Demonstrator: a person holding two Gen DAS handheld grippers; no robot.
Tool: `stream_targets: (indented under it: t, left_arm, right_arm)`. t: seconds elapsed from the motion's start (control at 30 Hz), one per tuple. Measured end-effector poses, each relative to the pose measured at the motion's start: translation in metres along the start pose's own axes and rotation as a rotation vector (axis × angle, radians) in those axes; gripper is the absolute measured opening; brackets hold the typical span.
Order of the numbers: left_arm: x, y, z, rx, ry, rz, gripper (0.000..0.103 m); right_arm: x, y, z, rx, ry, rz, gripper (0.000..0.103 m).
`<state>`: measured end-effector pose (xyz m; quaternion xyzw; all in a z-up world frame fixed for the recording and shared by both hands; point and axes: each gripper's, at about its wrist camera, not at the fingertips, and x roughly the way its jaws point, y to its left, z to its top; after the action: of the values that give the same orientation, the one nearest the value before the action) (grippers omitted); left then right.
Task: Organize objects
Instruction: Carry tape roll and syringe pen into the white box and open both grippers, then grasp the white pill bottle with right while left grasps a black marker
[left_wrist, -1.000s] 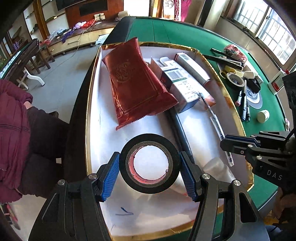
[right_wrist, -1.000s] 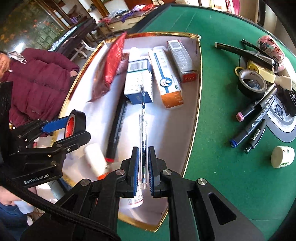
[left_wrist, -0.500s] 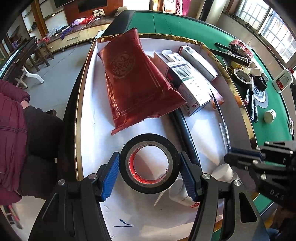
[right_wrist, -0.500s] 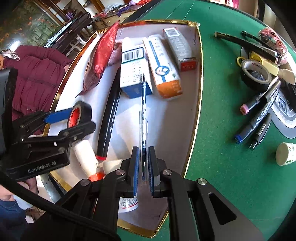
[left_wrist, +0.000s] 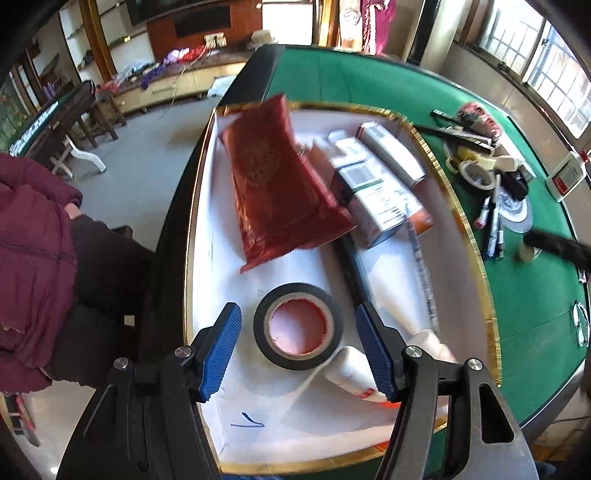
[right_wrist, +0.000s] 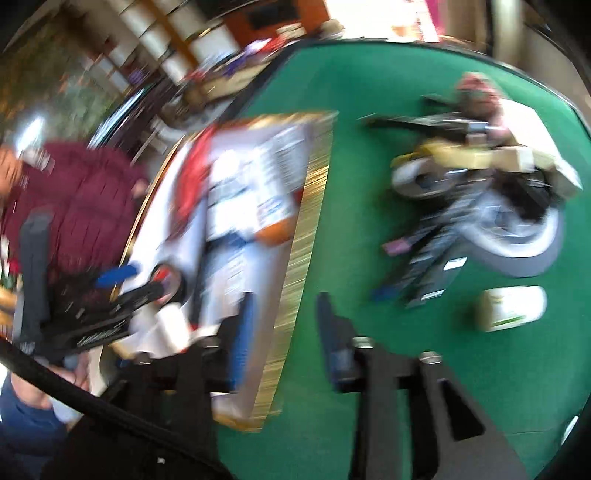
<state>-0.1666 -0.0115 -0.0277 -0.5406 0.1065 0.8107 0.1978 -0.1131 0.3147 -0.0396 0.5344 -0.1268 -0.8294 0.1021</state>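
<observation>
Black tape roll (left_wrist: 298, 326) now loose between left gripper (left_wrist: 299, 345) pads, well inside tray (left_wrist: 476, 258) edge.

Grey floor (left_wrist: 147, 155) at 10 o'clock; dark wooden bench (left_wrist: 70, 122) beside it. Bright paned windows (left_wrist: 554, 70) at 2 o'clock.

Black gripper frames, ribbed blue fingers (left_wrist: 223, 347)

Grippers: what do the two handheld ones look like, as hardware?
Both are black angular frames with silver screws. The left gripper has ribbed blue pads. The right gripper, blurred, shows blue on its fingers; a black cable crosses its lower left corner.
</observation>
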Motion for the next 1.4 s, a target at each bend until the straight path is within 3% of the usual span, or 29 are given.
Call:
stream_targets:
  t: [0.07,0.2,0.3,0.37,0.47,0.6,0.9,0.93,0.97,1.0,1.13,1.27,1.4]
  left_arm:
    - [-0.009,-0.007,0.001,0.005,-0.018,-0.005,0.059]
    - [-0.016,-0.032,0.003,0.029,-0.032,-0.016,0.059]
    - [-0.016,-0.052,0.003,0.052,-0.023,-0.028,0.059]
    - [-0.016,-0.064,0.004,0.059,-0.014,-0.031,0.059]
    - [-0.015,-0.081,0.005,0.068,-0.011,-0.033,0.059]
    - [-0.017,-0.105,0.007,0.092,-0.011,-0.041,0.059]
    - [-0.012,-0.166,0.025,0.177,-0.013,-0.074,0.059]
    - [-0.011,-0.172,0.027,0.183,-0.016,-0.09,0.059]
    - [-0.009,-0.18,0.03,0.198,-0.015,-0.12,0.059]
    - [-0.006,-0.187,0.033,0.212,-0.012,-0.153,0.059]
    - [0.015,-0.221,0.046,0.315,0.024,-0.223,0.048]
    - [0.038,-0.244,0.058,0.376,0.064,-0.269,0.048]
    - [0.057,-0.252,0.068,0.402,0.113,-0.29,0.024]
  right_arm:
    - [-0.003,-0.042,0.013,0.043,-0.006,-0.079,0.047]
    - [0.01,-0.106,0.021,0.094,0.05,-0.132,0.047]
    - [0.018,-0.131,0.013,0.13,0.101,-0.066,0.047]
    - [0.019,-0.129,0.002,0.111,0.155,0.003,0.047]
    - [0.009,-0.119,-0.012,0.038,0.195,0.025,0.047]
    - [0.005,-0.114,-0.014,-0.062,0.165,-0.056,0.049]
    - [0.018,-0.129,0.002,0.127,0.143,-0.096,0.051]
    - [0.018,-0.13,0.002,0.132,0.139,-0.106,0.048]
    - [0.016,-0.131,0.001,0.12,0.143,-0.134,0.031]
    - [0.013,-0.131,0.0,0.096,0.145,-0.153,0.031]
    - [-0.01,-0.144,-0.016,0.11,0.117,-0.132,0.031]
    - [-0.032,-0.149,-0.039,0.103,0.1,-0.126,0.031]
    - [-0.041,-0.154,-0.061,0.113,0.102,-0.136,0.031]
